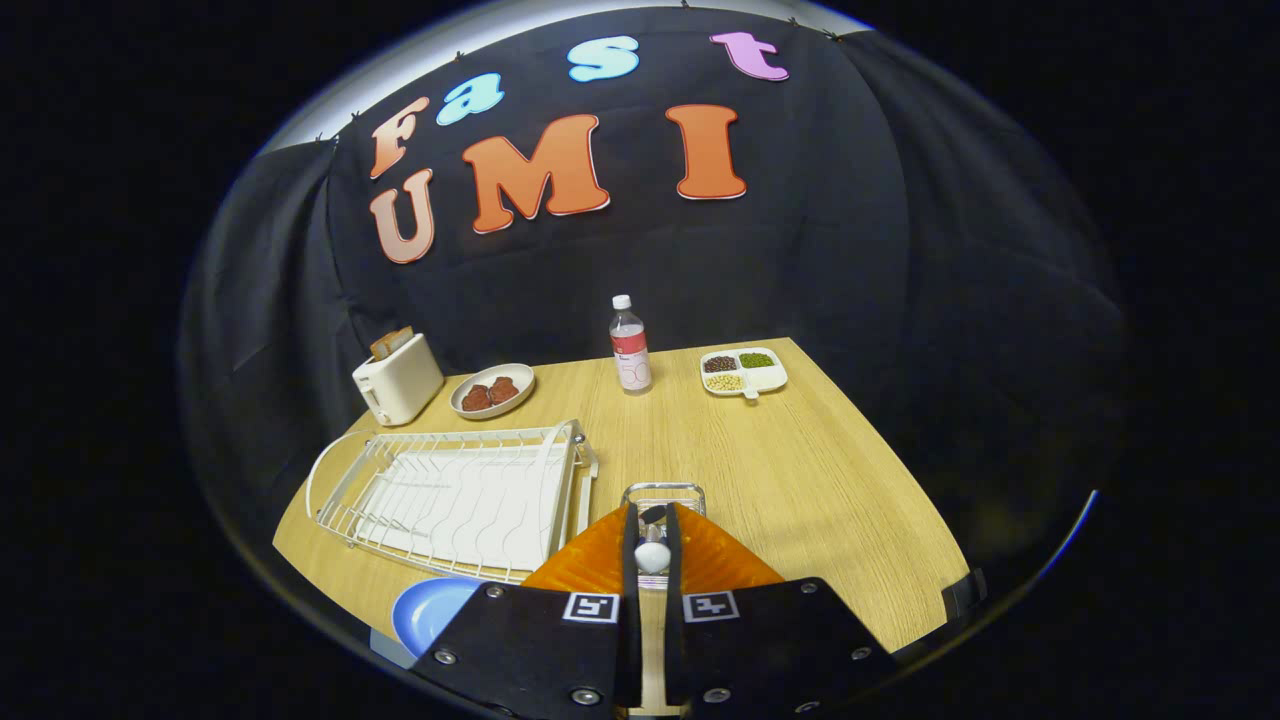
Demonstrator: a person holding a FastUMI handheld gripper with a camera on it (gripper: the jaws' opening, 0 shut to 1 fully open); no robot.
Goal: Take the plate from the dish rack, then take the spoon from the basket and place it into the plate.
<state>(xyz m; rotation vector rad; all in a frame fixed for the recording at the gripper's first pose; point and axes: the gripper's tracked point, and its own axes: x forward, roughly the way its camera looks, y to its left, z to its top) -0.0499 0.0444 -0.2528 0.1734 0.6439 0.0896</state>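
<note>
Gripper (pixel 652 540) pinching spoon (pixel 652 556) over basket (pixel 664 492); plate (pixel 430 610) by rack (pixel 460 495)

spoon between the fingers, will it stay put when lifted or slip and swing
The spoon looks smooth and rounded, so it may slip. The gripper pinches only its narrow end, so it could pivot. It seems small and light, just above the basket.

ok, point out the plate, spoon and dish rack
blue plate (pixel 425 610), gripper view, bare rim left of gripper
spoon (pixel 652 556), gripper view, white end between fingers
dish rack (pixel 460 495), gripper view, wire middle
</note>
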